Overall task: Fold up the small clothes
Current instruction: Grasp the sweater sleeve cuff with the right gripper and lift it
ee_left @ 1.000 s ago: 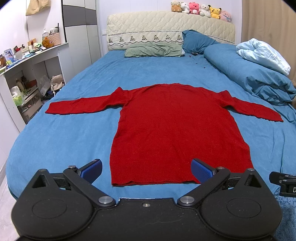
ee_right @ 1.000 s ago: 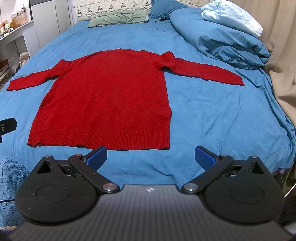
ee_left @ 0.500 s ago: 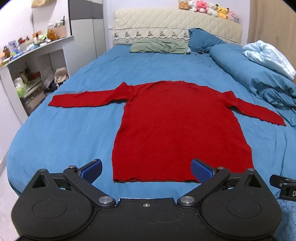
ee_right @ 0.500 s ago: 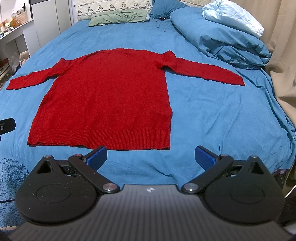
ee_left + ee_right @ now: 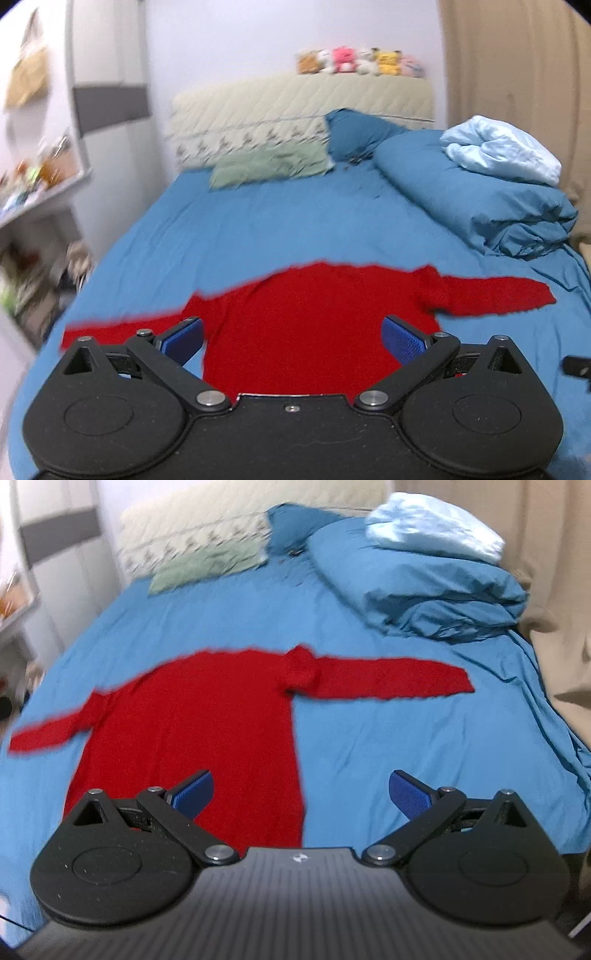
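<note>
— What colour was the sweater (image 5: 317, 325)?
— Plain red all over, lying on a mid-blue bed sheet (image 5: 258, 229).
— And the bedding?
— A blue duvet (image 5: 480, 192) with a pale blue bundle (image 5: 502, 147) on top, a sage green pillow (image 5: 269, 164), a darker blue pillow (image 5: 358, 129).
— The headboard (image 5: 295, 99)?
— Cream, quilted, with a small dark repeated motif along its lower edge.
— The grippers?
— Black bodies; blue pads (image 5: 194, 794).

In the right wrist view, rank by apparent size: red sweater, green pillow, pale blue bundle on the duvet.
1. red sweater, clearly largest, though also nearest.
2 and 3. pale blue bundle and green pillow look alike; both are far and blurred, so no ranking.
</note>
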Demonstrator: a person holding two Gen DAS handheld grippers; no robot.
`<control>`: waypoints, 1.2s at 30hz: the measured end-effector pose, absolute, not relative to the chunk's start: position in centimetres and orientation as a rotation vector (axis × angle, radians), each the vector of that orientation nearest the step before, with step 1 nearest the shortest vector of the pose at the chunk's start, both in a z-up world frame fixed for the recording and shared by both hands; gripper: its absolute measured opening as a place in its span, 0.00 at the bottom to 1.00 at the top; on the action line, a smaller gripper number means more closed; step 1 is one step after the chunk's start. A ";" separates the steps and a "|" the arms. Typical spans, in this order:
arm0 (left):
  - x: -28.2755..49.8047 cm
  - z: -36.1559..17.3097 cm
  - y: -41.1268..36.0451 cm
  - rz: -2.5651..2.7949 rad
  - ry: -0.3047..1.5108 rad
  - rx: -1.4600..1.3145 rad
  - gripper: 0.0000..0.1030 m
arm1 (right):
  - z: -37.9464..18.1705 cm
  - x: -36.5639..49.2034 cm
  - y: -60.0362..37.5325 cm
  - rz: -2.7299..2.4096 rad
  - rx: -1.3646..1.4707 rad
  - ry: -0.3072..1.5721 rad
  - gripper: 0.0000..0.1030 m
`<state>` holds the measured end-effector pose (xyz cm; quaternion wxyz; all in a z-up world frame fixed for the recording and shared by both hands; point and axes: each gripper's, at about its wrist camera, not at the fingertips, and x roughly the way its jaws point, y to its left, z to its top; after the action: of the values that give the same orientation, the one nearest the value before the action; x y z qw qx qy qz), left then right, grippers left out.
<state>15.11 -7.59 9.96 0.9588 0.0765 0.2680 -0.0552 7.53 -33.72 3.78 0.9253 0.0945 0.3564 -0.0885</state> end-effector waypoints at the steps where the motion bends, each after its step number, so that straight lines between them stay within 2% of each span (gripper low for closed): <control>1: 16.8 10.1 -8.8 -0.123 0.532 0.176 1.00 | 4.0 8.7 -35.4 -0.198 0.222 0.722 1.00; 6: 26.2 7.7 -13.8 -0.232 0.602 0.181 1.00 | 2.1 15.1 -43.3 -0.297 0.287 0.720 1.00; 11: 34.4 2.3 -19.2 -0.293 0.711 0.202 1.00 | -3.5 20.5 -51.2 -0.367 0.421 0.722 1.00; 18: 42.5 -6.4 -24.6 -0.332 0.818 0.211 1.00 | -11.8 25.9 -58.1 -0.471 0.440 0.661 1.00; 20: 44.1 -8.7 -25.7 -0.338 0.837 0.206 1.00 | -13.8 27.2 -59.5 -0.497 0.435 0.648 0.88; 22: 45.3 -10.5 -26.5 -0.331 0.861 0.207 1.00 | -15.3 28.4 -60.5 -0.529 0.451 0.645 0.86; 27: 47.7 -14.4 -28.0 -0.325 0.943 0.236 1.00 | -17.8 29.9 -62.5 -0.581 0.472 0.585 0.71; 28: 47.9 -15.0 -28.2 -0.323 0.959 0.245 1.00 | -18.0 30.2 -62.5 -0.586 0.454 0.580 0.65; 29: 48.1 -15.7 -28.3 -0.319 0.983 0.252 1.00 | -18.2 30.4 -62.4 -0.596 0.435 0.580 0.50; 32: 48.6 -16.8 -28.0 -0.317 1.015 0.211 1.00 | -18.4 31.0 -62.6 -0.621 0.421 0.578 0.24; 34: 48.7 -16.8 -27.8 -0.331 1.020 0.216 1.00 | -18.1 31.1 -62.8 -0.626 0.422 0.567 0.20; 36: 48.9 -16.7 -27.6 -0.357 1.035 0.227 1.00 | -17.5 31.5 -62.7 -0.618 0.410 0.572 0.20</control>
<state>48.93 -27.63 -16.69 0.8478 0.1075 0.4908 -0.1695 31.48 -62.74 -17.53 0.8924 0.1975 0.2757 -0.2977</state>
